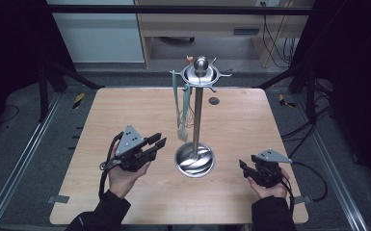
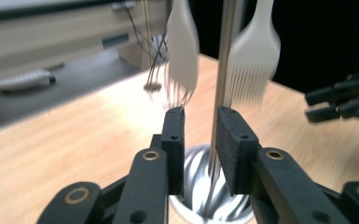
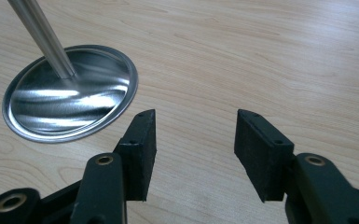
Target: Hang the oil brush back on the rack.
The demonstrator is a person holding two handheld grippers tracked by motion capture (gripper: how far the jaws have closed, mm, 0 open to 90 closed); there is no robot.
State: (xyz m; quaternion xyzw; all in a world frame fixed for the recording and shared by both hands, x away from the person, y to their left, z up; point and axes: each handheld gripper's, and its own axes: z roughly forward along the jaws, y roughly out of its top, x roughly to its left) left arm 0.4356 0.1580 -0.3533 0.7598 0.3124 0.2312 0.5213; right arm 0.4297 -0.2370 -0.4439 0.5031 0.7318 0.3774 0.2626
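Now left gripper [image 1: 157, 140] open near utensil stand [image 1: 195, 115]; right gripper [image 3: 195, 140] open, empty

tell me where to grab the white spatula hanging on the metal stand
Grip the spatula on its thin straight handle, above the wide blade, coming level from the left gripper side. It hangs upright left of the pole, so that side is free.

Steel utensil stand [image 1: 196, 115] — upright, mid-table

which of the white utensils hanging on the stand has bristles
The pastry brush, hanging right of the steel pole in the left gripper view: its white head splits into thin bristles. The spatula left of the pole has a solid, smooth blade.
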